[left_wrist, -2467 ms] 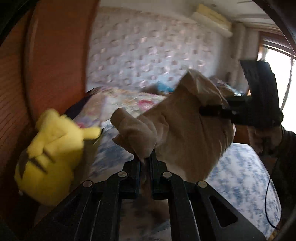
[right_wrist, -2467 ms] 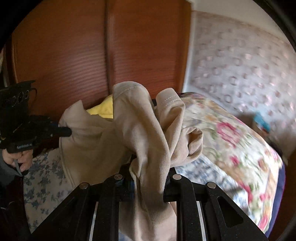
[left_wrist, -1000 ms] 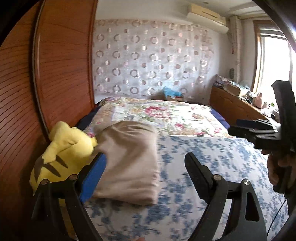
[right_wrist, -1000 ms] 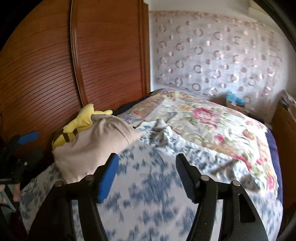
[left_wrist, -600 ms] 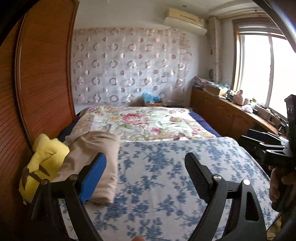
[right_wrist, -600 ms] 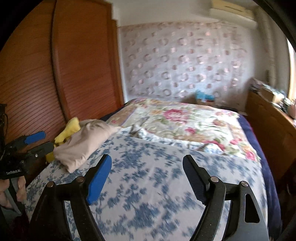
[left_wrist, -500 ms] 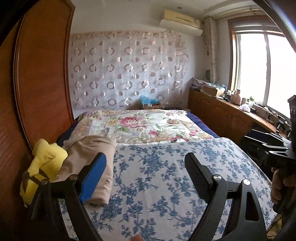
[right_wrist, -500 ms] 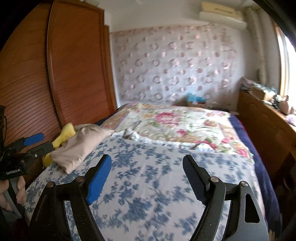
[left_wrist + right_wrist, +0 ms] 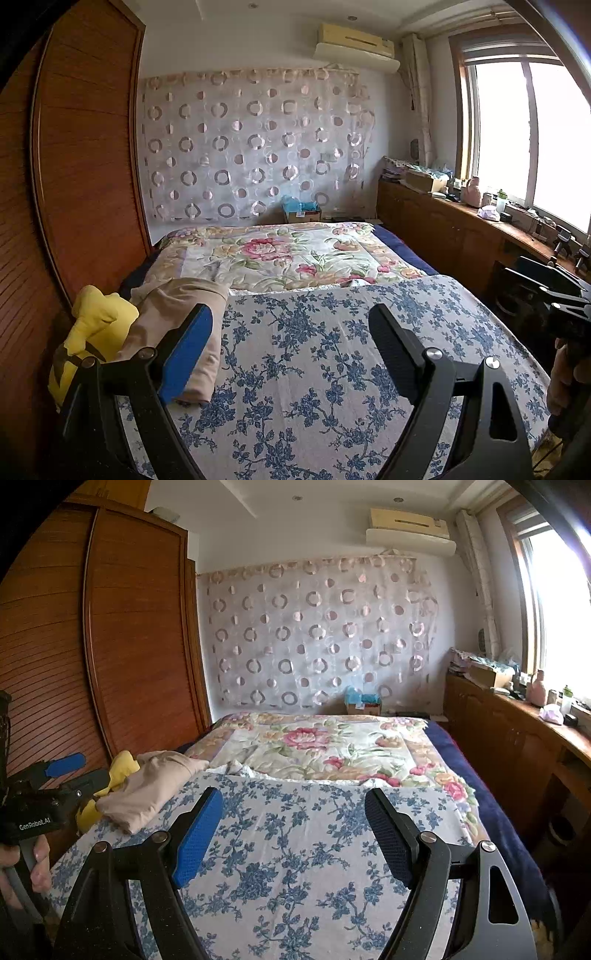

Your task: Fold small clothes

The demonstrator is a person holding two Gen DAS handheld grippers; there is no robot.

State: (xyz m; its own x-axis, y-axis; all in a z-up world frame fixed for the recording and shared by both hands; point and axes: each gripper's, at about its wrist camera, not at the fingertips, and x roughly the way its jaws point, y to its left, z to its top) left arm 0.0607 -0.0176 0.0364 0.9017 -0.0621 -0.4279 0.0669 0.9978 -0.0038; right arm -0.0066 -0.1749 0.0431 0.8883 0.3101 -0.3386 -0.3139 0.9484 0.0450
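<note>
Both tools are released and carry nothing: the left tool (image 9: 291,347) hangs over the blue-flowered sheet (image 9: 332,350) with its jaws spread wide, and the right tool (image 9: 295,830), whose jaws have just been opening with only air between them, does the same. The folded beige garment (image 9: 177,325) lies at the left edge of the bed, up against the yellow plush toy (image 9: 92,332) that sits beside the wooden wardrobe (image 9: 81,177). By the look of it this piece is done and set aside, and no other small garment shows on the bed, so the next one must come from somewhere out of view. The risk I see lies with that resting bundle: it sits close to the bed's edge and partly leans on the soft toy, so a careless sweep of the left tool past it could nudge it open or push it off the mattress. A garment dragged across the sheet toward that corner could catch the fold as well. The floral quilt (image 9: 325,749) further up has a rumpled edge that might snag a trailing sleeve
</note>
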